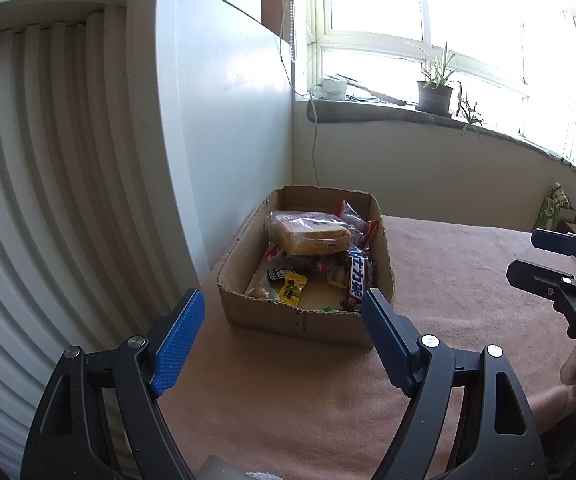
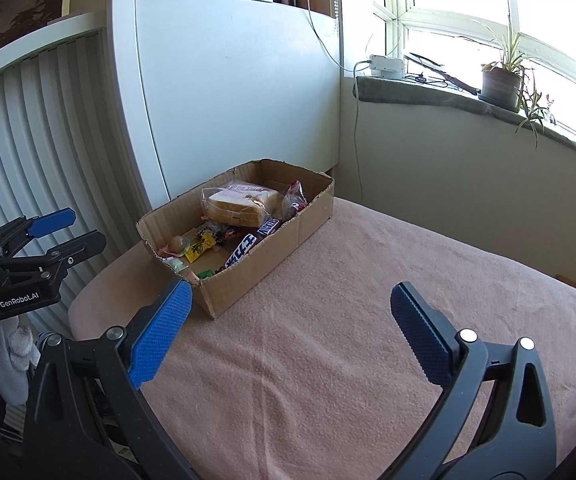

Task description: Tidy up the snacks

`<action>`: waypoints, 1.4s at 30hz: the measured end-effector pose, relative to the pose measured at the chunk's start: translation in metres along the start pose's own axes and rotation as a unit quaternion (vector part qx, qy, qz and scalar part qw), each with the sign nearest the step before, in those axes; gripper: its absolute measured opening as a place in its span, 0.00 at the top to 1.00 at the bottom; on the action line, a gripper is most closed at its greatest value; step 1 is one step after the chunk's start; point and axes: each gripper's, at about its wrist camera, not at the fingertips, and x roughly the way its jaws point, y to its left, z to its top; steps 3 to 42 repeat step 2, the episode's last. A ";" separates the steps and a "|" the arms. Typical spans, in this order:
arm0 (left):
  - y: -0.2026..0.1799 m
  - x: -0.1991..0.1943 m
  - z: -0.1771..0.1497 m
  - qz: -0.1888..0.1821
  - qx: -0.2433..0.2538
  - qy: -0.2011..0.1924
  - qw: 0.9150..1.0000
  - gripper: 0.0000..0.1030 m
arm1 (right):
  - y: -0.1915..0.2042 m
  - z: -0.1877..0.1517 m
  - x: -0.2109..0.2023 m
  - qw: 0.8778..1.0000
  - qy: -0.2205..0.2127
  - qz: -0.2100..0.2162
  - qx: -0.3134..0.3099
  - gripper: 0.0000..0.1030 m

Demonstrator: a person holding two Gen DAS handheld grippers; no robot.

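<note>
While both our grippers, left and right, stood open and empty, we read "GenRobot.AI" and "Snickers"; deeper cardboard box wrappers stayed illegible.

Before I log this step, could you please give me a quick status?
Left tool and right tool open, empty. Snacks all in cardboard box, wrapped bread on top. Nothing in the way.

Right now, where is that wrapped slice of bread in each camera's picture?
Left wrist view: the bagged bread sits just above centre, on top of the snacks in the cardboard box.
Right wrist view: left of centre, upper half, at the box's far end.
Shared landmark: the potted plant on the windowsill.
</note>
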 end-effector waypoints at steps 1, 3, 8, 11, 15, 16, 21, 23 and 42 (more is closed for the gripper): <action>0.000 0.001 0.000 0.000 0.000 0.001 1.000 0.22 | -0.001 -0.001 0.000 1.000 0.000 -0.001 0.001 0.01; 0.000 0.002 -0.001 0.001 -0.002 0.004 1.000 0.22 | -0.002 -0.002 0.000 1.000 0.001 -0.002 0.002 0.01; 0.000 0.002 -0.001 0.001 -0.002 0.004 1.000 0.22 | -0.002 -0.002 0.000 1.000 0.001 -0.002 0.002 0.01; 0.000 0.002 -0.001 0.001 -0.002 0.004 1.000 0.22 | -0.002 -0.002 0.000 1.000 0.001 -0.002 0.002 0.01; 0.000 0.002 -0.001 0.001 -0.002 0.004 1.000 0.22 | -0.002 -0.002 0.000 1.000 0.001 -0.002 0.002 0.01; 0.000 0.002 -0.001 0.001 -0.002 0.004 1.000 0.22 | -0.002 -0.002 0.000 1.000 0.001 -0.002 0.002 0.01; 0.000 0.002 -0.001 0.001 -0.002 0.004 1.000 0.22 | -0.002 -0.002 0.000 1.000 0.001 -0.002 0.002 0.01; 0.000 0.002 -0.001 0.001 -0.002 0.004 1.000 0.22 | -0.002 -0.002 0.000 1.000 0.001 -0.002 0.002 0.01; 0.000 0.002 -0.001 0.001 -0.002 0.004 1.000 0.22 | -0.002 -0.002 0.000 1.000 0.001 -0.002 0.002 0.01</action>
